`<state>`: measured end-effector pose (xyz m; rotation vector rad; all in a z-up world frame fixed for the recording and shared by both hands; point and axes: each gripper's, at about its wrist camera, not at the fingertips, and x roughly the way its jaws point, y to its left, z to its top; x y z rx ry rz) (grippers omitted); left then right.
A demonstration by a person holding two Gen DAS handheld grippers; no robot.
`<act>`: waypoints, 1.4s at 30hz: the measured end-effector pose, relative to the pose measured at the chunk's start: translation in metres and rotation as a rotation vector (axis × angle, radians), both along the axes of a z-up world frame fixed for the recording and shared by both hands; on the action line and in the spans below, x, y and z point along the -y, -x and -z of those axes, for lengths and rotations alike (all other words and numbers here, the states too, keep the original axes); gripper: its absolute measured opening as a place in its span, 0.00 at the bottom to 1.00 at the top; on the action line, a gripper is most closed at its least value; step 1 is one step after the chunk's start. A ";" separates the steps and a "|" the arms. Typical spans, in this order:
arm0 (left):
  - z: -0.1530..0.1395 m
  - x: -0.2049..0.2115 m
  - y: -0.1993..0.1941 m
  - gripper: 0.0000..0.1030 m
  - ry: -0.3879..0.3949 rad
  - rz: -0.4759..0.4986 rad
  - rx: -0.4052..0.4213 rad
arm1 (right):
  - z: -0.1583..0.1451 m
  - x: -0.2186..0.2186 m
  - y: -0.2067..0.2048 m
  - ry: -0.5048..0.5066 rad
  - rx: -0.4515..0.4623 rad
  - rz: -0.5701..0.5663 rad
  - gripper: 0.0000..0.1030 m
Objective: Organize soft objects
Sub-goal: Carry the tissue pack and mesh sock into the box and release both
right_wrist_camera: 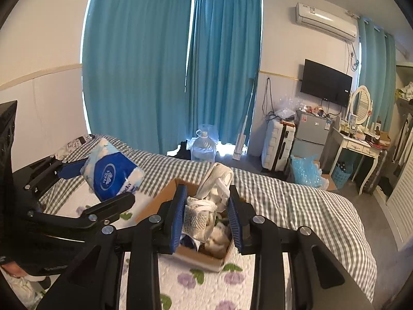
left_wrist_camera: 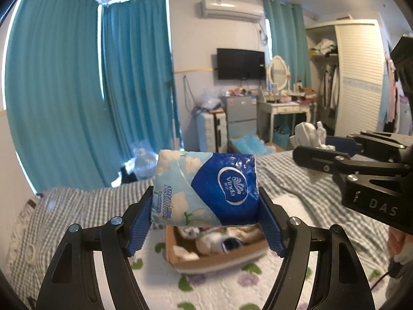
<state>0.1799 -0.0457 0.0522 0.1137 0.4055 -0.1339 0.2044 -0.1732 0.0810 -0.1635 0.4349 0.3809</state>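
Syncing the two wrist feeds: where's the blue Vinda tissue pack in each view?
Left wrist: tissue pack sits centre frame, clamped between the left gripper pads, above the cardboard box.
Right wrist: tissue pack is at left of centre, held by the left gripper coming in from the left edge.
Shared landmark: the wall TV, right of the teal curtains in both.

Your tissue pack [left_wrist_camera: 206, 188] hides the far half of the box [left_wrist_camera: 219, 258] (its contents blur together), and your right gripper [right_wrist_camera: 206, 214] covers most of the cloth [right_wrist_camera: 214, 188].
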 end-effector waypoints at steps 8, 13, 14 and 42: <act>0.049 0.008 -0.070 0.71 -0.024 -0.058 -0.047 | 0.046 -0.006 -0.074 0.006 -0.074 0.023 0.30; 0.089 0.013 -0.111 0.71 -0.036 -0.086 -0.109 | 0.087 -0.002 -0.120 0.004 -0.134 0.042 0.30; 0.095 0.012 -0.117 0.71 -0.034 -0.092 -0.117 | 0.093 -0.003 -0.127 0.006 -0.144 0.047 0.30; 0.085 0.008 -0.111 0.75 -0.017 -0.178 -0.125 | 0.090 0.016 -0.141 -0.098 -0.187 0.126 0.65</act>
